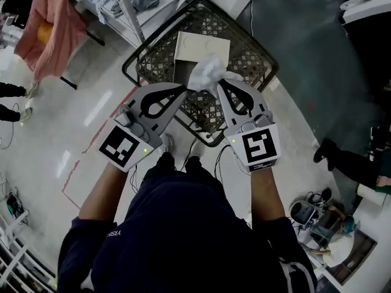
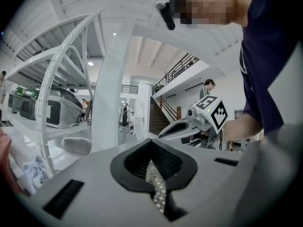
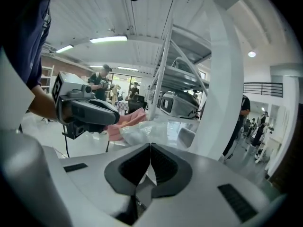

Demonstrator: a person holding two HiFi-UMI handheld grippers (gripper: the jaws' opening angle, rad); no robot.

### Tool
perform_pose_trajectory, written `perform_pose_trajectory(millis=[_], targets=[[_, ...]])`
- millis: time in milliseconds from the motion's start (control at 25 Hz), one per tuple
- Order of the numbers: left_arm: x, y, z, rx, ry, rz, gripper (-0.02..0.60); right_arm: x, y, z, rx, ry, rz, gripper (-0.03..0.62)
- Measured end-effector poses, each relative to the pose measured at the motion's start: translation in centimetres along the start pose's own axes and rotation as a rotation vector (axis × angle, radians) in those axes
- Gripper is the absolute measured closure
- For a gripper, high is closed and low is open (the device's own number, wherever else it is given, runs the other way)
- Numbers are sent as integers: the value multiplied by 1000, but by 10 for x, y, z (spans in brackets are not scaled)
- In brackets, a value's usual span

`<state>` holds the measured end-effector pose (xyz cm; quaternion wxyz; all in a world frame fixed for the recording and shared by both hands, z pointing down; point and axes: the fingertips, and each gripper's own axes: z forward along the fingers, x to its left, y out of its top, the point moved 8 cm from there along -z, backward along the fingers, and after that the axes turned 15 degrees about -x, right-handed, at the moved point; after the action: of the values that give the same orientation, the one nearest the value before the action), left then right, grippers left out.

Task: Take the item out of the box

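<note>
A white crumpled plastic bag (image 1: 209, 71) hangs above a pale cardboard box (image 1: 198, 44) that stands in a black wire basket (image 1: 252, 57) on the floor. My left gripper (image 1: 184, 90) meets the bag's lower left corner, jaws together. From the other side my right gripper (image 1: 220, 82) pinches the bag. In the right gripper view the clear bag (image 3: 147, 129) lies just past the shut jaws of that gripper (image 3: 150, 146), with the left gripper (image 3: 90, 111) touching its left end. The left gripper view shows my left gripper (image 2: 152, 142) with its jaws together and the bag hidden behind them.
A white metal rack (image 1: 125, 5) stands behind the basket at the left, with a pink cloth (image 1: 52, 23) hanging nearby. Cables and gear (image 1: 311, 215) lie on the floor at the lower right. Another person's shoe (image 1: 327, 151) is at the right.
</note>
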<state>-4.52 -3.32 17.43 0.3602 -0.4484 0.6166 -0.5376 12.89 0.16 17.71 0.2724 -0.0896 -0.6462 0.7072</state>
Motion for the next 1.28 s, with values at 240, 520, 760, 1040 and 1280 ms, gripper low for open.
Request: perform_pose_trajectory(millis=[240, 520, 760, 1040, 1280], targets=[[-16, 22, 0, -15, -39, 54, 575, 3, 25, -25, -87, -73, 21, 568], [-21, 44, 0, -43, -65, 78, 574, 7, 49, -38, -160, -121, 31, 568], [-21, 52, -2, -62, -83, 94, 575, 11, 61, -44, -206, -150, 64, 568], [-24, 57, 4, -78, -88, 100, 575, 6, 68, -55, -230, -165, 74, 568], [-29, 56, 6, -78, -90, 98, 575, 7, 71, -61, -236, -166, 56, 568]])
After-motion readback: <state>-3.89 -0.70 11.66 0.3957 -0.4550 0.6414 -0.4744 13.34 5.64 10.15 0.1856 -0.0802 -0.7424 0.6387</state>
